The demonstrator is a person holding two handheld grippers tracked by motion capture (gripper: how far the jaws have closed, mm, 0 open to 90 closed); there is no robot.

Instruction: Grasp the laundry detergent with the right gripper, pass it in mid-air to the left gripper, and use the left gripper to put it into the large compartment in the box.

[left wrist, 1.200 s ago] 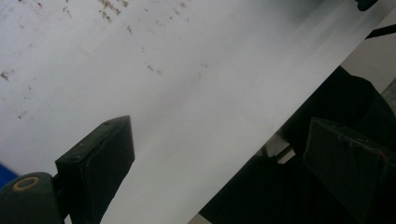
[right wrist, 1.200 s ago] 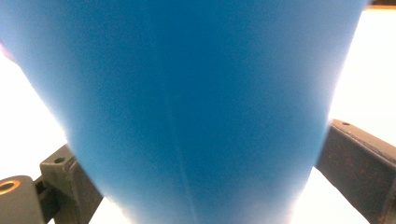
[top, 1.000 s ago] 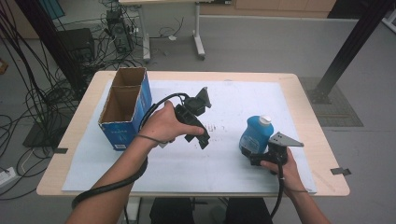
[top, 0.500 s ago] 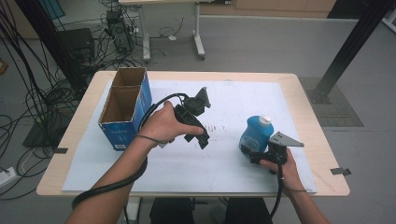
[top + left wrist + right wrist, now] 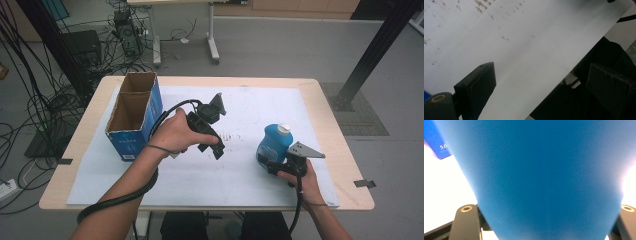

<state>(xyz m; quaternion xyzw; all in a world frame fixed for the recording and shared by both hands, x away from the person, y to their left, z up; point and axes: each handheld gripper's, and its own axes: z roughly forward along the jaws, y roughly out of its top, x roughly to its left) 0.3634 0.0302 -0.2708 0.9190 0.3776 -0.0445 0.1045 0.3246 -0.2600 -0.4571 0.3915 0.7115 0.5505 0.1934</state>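
Left gripper [image 5: 212,142] at frame center, raised on a bent forearm, tilted down, jaws wide, nothing between. Right gripper [image 5: 272,165] lower right, level, jaws just been closing, 2 pads against the blue bottle [image 5: 272,142].

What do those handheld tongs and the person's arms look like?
Both tongs, left and right, are black with blocky jaws and brass-ringed screws. The right carries a grey three-cornered plate; a thick black cable trails from the left. The forearms are bare, no sleeves.

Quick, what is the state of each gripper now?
Left gripper: open, holding nothing, above the white sheet.
Right gripper: has just been closing, the blue bottle between its fingers; grip cannot be told.
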